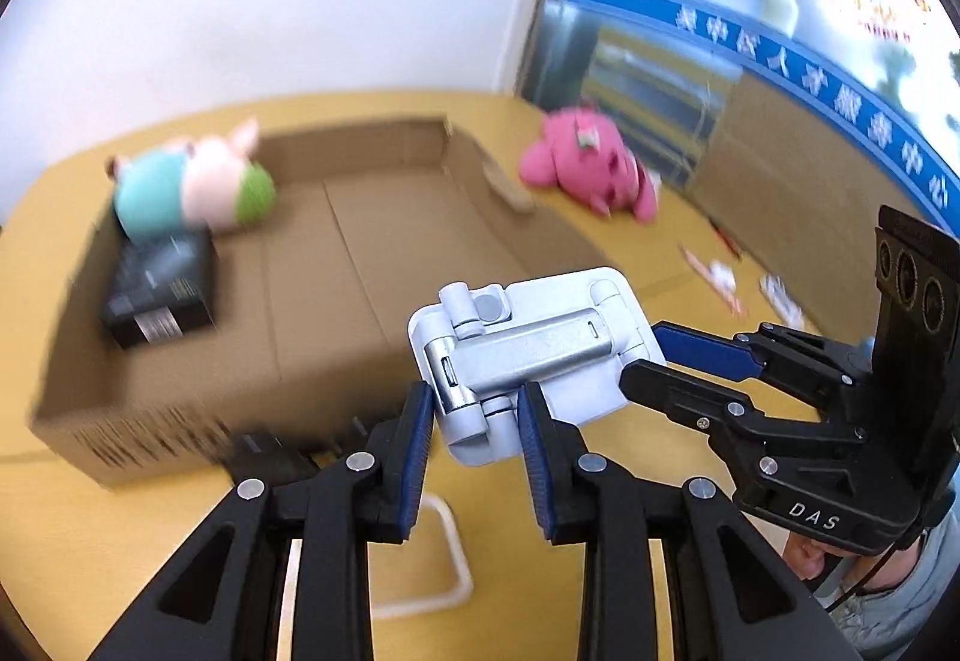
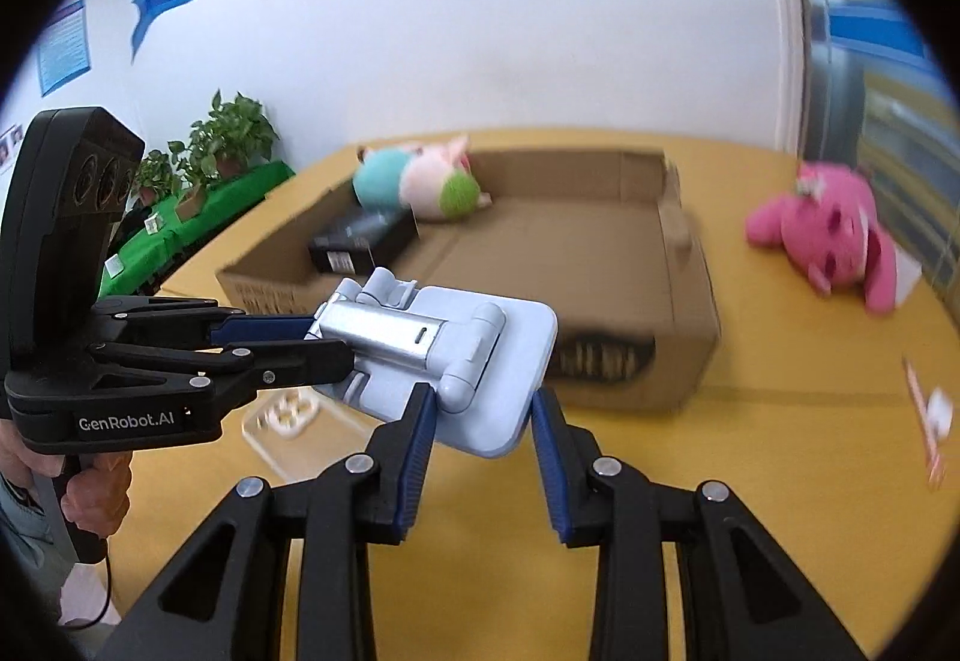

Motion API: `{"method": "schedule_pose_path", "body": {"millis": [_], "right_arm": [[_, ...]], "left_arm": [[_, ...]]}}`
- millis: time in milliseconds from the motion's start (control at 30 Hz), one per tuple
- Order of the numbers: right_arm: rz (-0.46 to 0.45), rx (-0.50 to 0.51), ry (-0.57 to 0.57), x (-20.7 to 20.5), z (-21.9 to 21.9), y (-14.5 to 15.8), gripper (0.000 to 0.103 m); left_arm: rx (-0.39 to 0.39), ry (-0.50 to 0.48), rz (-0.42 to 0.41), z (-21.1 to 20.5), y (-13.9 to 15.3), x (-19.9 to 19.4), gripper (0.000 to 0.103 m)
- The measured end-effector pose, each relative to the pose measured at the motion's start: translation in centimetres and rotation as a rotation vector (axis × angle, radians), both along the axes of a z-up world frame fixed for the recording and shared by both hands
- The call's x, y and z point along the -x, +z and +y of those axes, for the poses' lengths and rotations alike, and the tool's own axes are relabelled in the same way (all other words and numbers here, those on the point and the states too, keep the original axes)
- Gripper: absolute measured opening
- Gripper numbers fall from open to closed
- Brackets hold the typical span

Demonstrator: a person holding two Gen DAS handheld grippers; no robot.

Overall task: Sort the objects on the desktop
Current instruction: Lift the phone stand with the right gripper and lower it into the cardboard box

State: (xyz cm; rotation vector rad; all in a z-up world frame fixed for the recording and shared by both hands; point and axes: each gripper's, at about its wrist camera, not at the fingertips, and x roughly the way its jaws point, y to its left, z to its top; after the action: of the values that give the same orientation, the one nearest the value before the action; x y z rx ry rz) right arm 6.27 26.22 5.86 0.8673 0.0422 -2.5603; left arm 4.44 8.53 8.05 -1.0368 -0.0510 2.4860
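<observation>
A light-blue folding phone stand [image 1: 528, 355] is held in the air above the yellow table by both grippers, in front of an open cardboard box [image 1: 336, 241]. My left gripper [image 1: 476, 409] is shut on its near edge. My right gripper [image 1: 645, 361] grips its right side. In the right wrist view the stand [image 2: 444, 355] sits between my right gripper's [image 2: 477, 409] fingers, with the left gripper [image 2: 318, 340] clamped on its left end. A pastel plush [image 1: 192, 181] and a black box [image 1: 162, 289] lie in the cardboard box.
A pink plush [image 1: 588, 163] lies on the table right of the box; it also shows in the right wrist view [image 2: 834, 235]. Small red-and-white items [image 1: 720, 277] lie at the right. A clear tray [image 2: 282, 421] lies under the left gripper. Potted plants [image 2: 210, 145] stand beyond the table.
</observation>
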Motion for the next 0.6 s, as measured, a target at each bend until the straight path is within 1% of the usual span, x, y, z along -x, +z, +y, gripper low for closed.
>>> {"method": "schedule_pose_path", "body": {"millis": [100, 167, 233, 333, 367, 433, 500, 600], "right_arm": [[0.066, 0.007, 0.017, 2.0, -1.2, 2.7, 0.032], [0.088, 0.029, 0.025, 3.4, -1.6, 4.1, 0.032], [0.107, 0.037, 0.024, 4.9, -2.0, 5.5, 0.031], [0.129, 0.039, 0.008, 7.0, -2.3, 7.1, 0.031], [0.127, 0.053, 0.006, 7.8, -2.2, 7.5, 0.031], [0.127, 0.081, 0.001, 9.3, -1.9, 8.1, 0.031], [0.111, 0.107, -0.003, 10.8, -1.7, 8.4, 0.031], [0.075, 0.131, -0.014, 12.8, -1.4, 7.5, 0.031]], "left_arm": [[0.008, 0.026, 0.066, -1.4, 2.9, 1.7, 0.029], [0.020, 0.044, 0.110, -1.9, 4.7, 2.6, 0.028], [0.013, 0.055, 0.143, -2.7, 6.7, 4.0, 0.026], [-0.001, 0.063, 0.189, -3.7, 9.5, 5.8, 0.014], [-0.004, 0.062, 0.193, -3.9, 10.2, 6.4, 0.011], [-0.011, 0.058, 0.208, -4.1, 11.6, 7.7, 0.009], [-0.005, 0.053, 0.220, -4.0, 12.0, 8.8, 0.009], [-0.020, 0.060, 0.207, -3.7, 11.6, 10.6, 0.008]]}}
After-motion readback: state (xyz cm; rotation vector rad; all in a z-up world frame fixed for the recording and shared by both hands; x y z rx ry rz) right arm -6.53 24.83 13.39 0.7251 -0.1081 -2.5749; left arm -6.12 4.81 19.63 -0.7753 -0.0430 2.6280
